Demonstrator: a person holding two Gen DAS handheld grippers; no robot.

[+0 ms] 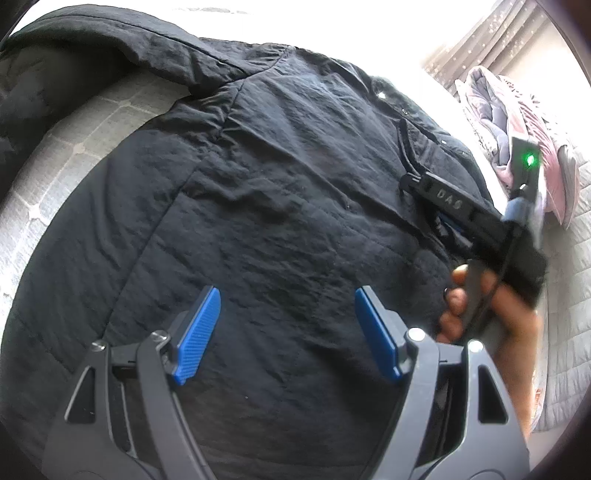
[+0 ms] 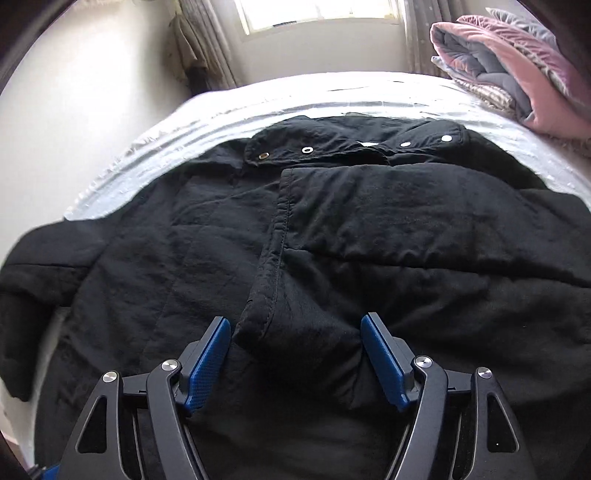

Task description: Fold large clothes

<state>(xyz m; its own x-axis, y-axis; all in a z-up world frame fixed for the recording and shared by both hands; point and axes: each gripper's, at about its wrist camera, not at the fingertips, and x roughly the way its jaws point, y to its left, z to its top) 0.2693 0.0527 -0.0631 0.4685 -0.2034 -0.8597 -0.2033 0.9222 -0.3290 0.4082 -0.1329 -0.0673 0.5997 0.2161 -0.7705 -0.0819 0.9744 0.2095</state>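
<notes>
The left gripper (image 1: 288, 332) holds its fingers (image 1: 199, 334) wide apart, blue ribbed pads on black angular arms, nothing between them. It tilts down over the jacket (image 1: 277, 192), a black, crinkled, lightly padded garment with stitched seams.

The right gripper (image 2: 295, 354) is also spread wide, its fingers (image 2: 208, 363) the same blue-padded kind. A soft bulge of jacket cloth lies between them; whether the pads touch it is hard to tell, but they do not pinch it. Just at 12 o'clock from that gap runs the hemmed edge of a sleeve (image 2: 388, 218) laid across the jacket's body, its thick stitched cuff edge pointing toward 11 o'clock.

In the left view, the right-hand tool shows at 3 o'clock as a black bar with a green light, gripped by a hand (image 1: 480, 310) wrapped around its handle, reaching over the jacket's right side.

At 12 o'clock in the right view lies the collar (image 2: 354, 142), flat, with round metal snaps. The other sleeve (image 2: 40, 258) sprawls out toward 9 o'clock, past the jacket's body.

The jacket lies spread on the bed (image 2: 184, 122), whose pale quilted cover shows as a free strip at 12 o'clock and along the left edge. A folded pink and grey blanket (image 2: 517, 74) sits at 2 o'clock, apart from the jacket. Beyond the bed are a window (image 2: 317, 14) and curtains (image 2: 203, 44).
</notes>
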